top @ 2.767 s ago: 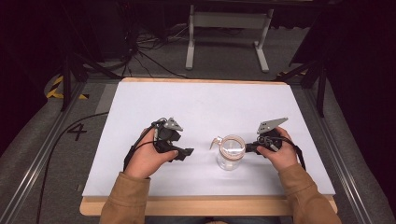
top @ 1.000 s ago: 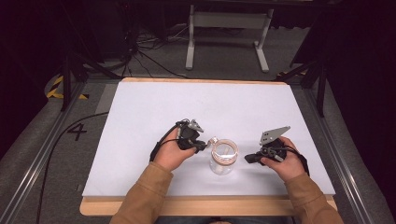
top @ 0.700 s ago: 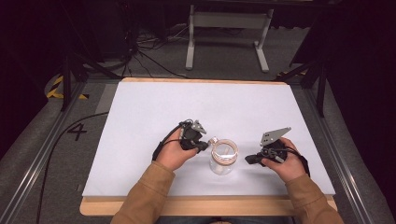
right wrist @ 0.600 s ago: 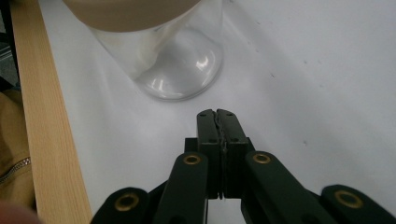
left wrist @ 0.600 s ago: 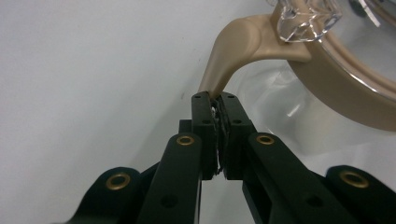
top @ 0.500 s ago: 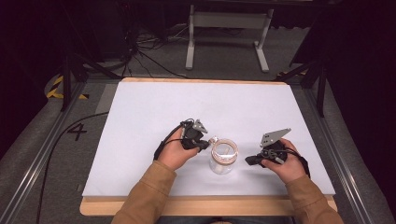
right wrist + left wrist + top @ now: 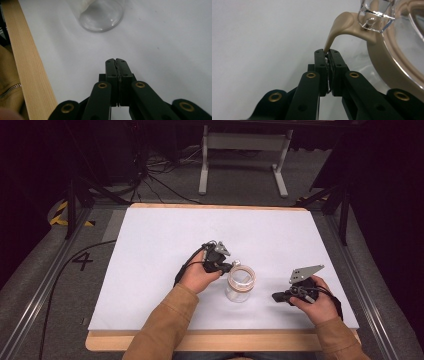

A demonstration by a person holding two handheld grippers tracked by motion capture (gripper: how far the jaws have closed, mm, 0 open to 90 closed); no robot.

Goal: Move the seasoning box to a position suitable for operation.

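1. We see the clear glass jar (image 7: 240, 285) standing upright near the middle of the white table (image 7: 150, 260), between the two hands; in the left gripper view its body is cut off by the right edge, and in the right gripper view only its rounded base (image 7: 101, 15) shows, at the top.
2. The left gripper (image 7: 226, 266) has its jaws pressed together on the thin tip of the tan pull tab (image 7: 338, 27), which curves out from the tan sealing ring (image 7: 387, 65) under the jar's clear faceted lid (image 7: 377, 13); in the high view we cannot make out this tab.
3. The right gripper (image 7: 276, 297) rests low over the table, apart from the jar, its black jaws fully together with nothing between them.
4. The table surface is smooth and matte white, with a pale wooden edge (image 7: 27, 70) on the person's side; a tan sleeve (image 7: 160, 330) enters from below.
5. Open white surface lies beyond the jar and to its left.
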